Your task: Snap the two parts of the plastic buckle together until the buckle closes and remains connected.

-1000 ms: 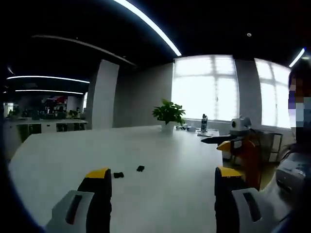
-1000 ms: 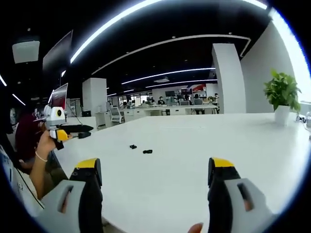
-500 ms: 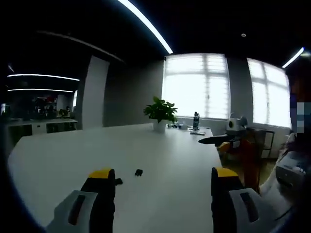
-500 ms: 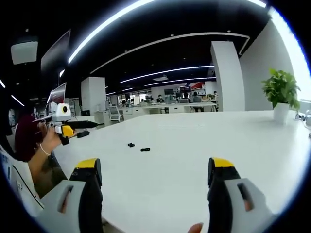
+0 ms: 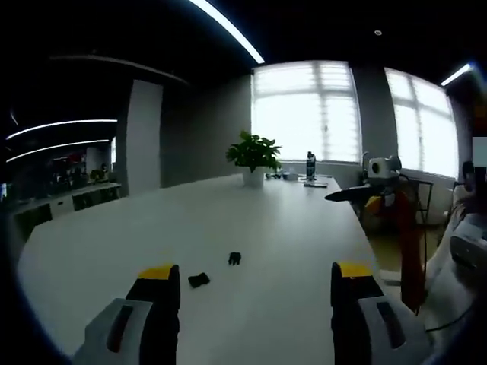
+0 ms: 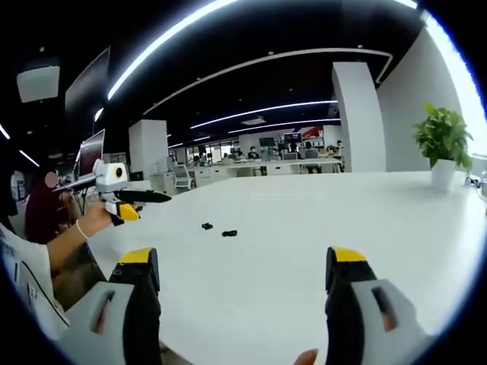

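Two small black buckle parts lie apart on the white table (image 5: 274, 228). In the left gripper view one part (image 5: 198, 280) is close to my left jaw and the other part (image 5: 234, 258) sits a little further off. My left gripper (image 5: 247, 293) is open and holds nothing. In the right gripper view the same parts appear as one piece (image 6: 207, 226) and another piece (image 6: 229, 233), well ahead of my open, empty right gripper (image 6: 243, 283). The other gripper (image 6: 122, 199) hovers at the table's left edge in a hand, and the right one (image 5: 373, 194) shows over the far right edge.
A potted plant (image 5: 253, 158) and a bottle (image 5: 310, 166) stand at the table's far end before bright windows. The plant (image 6: 442, 144) also stands at the right of the right gripper view. A person's arm (image 6: 65, 247) sits left of the table. Office desks lie beyond.
The left gripper view has shifted, so the buckle parts now sit lower and nearer its jaws. In the right gripper view, the hand-held left gripper has moved right and up, closer over the table.
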The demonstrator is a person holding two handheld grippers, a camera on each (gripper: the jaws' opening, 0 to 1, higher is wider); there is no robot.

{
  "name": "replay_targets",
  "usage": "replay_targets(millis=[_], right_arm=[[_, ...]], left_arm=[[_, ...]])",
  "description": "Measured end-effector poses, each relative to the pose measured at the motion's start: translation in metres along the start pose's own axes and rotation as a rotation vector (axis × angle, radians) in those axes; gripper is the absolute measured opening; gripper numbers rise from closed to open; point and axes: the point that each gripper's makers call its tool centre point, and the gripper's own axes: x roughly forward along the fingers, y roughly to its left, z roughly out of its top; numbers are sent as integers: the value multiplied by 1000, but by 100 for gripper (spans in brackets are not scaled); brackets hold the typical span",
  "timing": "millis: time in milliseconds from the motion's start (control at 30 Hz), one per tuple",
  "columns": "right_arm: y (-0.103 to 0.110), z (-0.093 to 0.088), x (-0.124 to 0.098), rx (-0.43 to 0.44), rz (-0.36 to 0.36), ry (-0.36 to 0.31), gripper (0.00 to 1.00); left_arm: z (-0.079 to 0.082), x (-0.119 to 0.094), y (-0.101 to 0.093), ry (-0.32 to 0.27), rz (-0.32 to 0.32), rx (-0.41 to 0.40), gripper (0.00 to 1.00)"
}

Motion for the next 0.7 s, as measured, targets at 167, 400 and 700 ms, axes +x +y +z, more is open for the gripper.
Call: replay_targets(millis=[167,400,700], right_arm=[[0,0,0,2,-1,-3,91],[0,-1,0,5,0,1,91],[2,-1,1,0,4,3,91]], left_arm=[[-1,5,8,11,7,-8,80],[2,4,17,0,34,-15,80],[1,10,30,-3,60,-4,80]])
